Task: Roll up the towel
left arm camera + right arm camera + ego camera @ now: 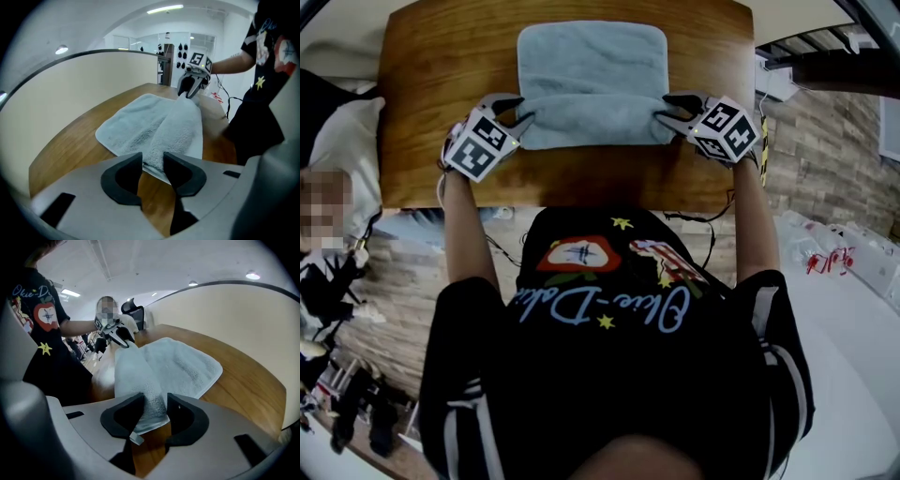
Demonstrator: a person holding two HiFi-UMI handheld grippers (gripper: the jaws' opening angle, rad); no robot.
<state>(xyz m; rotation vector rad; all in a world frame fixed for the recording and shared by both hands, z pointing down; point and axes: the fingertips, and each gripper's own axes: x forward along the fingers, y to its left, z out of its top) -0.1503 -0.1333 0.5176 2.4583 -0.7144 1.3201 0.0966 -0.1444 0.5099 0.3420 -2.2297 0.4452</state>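
Observation:
A light blue towel (592,56) lies flat on the wooden table (431,103), and its near edge is turned over into a thick fold (592,124). My left gripper (525,112) is at the fold's left end and my right gripper (664,108) at its right end. In the left gripper view the jaws (152,160) stand apart around the fold's end (180,129), which lies loosely between them. The right gripper (155,403) likewise stands open around the thick fold (140,376). Each gripper also shows in the other's view, far along the fold: the right gripper (193,80), the left gripper (117,333).
The table's near edge (581,202) runs just below the grippers, against the person's dark shirt (609,309). Bare wood (712,56) flanks the towel on both sides. A curved cream wall (84,93) rises behind the table. Another person (328,216) sits at the left.

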